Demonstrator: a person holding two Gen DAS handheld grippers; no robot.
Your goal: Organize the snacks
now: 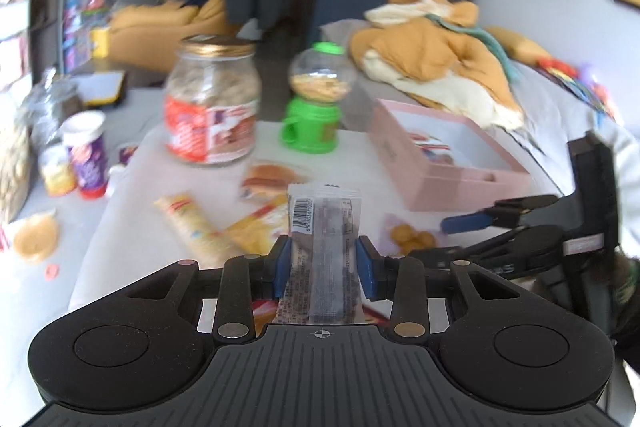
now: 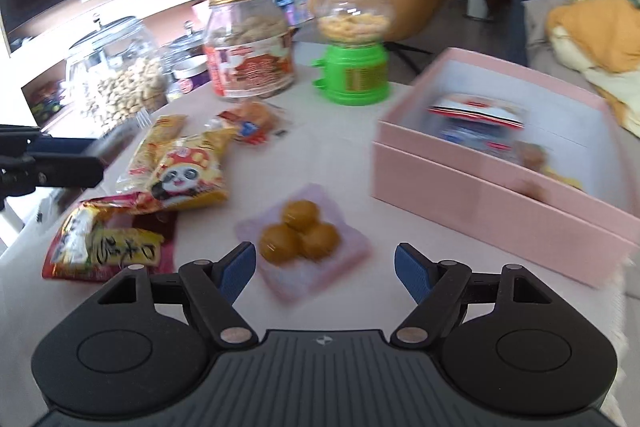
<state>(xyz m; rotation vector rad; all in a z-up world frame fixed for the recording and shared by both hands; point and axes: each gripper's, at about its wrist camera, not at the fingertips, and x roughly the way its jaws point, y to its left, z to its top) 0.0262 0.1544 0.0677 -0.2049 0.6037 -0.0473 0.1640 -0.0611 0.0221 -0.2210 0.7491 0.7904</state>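
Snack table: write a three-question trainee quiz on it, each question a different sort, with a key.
1. True or false: the left gripper is shut on a clear snack packet.
2. Which thing stands between the big labelled jar and the pink box?
A. a green dispenser
B. a blue kettle
C. a wooden bowl
3. Fill in: the right gripper hangs open over a pouch holding ___ round golden pastries.

Key
1. True: its blue pads press on both sides of the packet.
2. A: the green dispenser, with a clear globe of yellow snacks.
3. Three.
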